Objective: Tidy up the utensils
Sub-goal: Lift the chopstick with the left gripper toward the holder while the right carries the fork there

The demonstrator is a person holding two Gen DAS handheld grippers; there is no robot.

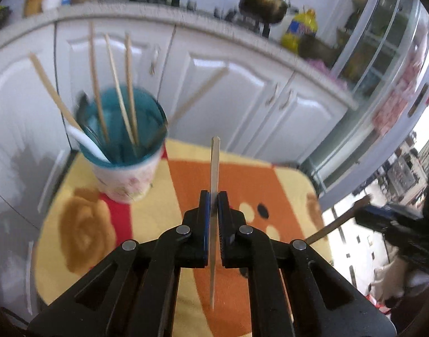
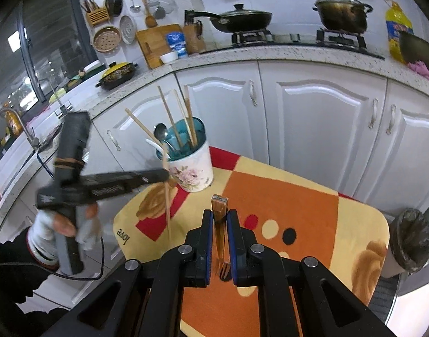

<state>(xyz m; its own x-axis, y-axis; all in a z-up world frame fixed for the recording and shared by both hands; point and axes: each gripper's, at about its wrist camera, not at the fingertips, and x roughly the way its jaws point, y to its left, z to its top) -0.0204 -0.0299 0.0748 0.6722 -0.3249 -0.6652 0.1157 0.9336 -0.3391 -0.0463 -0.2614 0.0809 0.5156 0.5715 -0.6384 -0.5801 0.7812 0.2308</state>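
Note:
A white floral cup (image 1: 127,177) with a teal inside stands at the table's far left corner and holds several chopsticks, a metal spoon and a white spoon; it also shows in the right wrist view (image 2: 190,165). My left gripper (image 1: 213,196) is shut on a wooden chopstick (image 1: 215,163), held upright above the table, right of the cup. It shows in the right wrist view (image 2: 161,175) close to the cup with the chopstick (image 2: 166,205). My right gripper (image 2: 220,214) is shut on a fork with a brown handle (image 2: 220,210), tines toward the camera, above the table.
The small table carries an orange, yellow and red cloth (image 2: 284,205). White cabinets (image 2: 313,118) stand behind it under a counter with pots on a stove (image 2: 242,19). A lined bin (image 2: 410,238) stands at the table's right. A glass cabinet (image 1: 383,56) is at the right.

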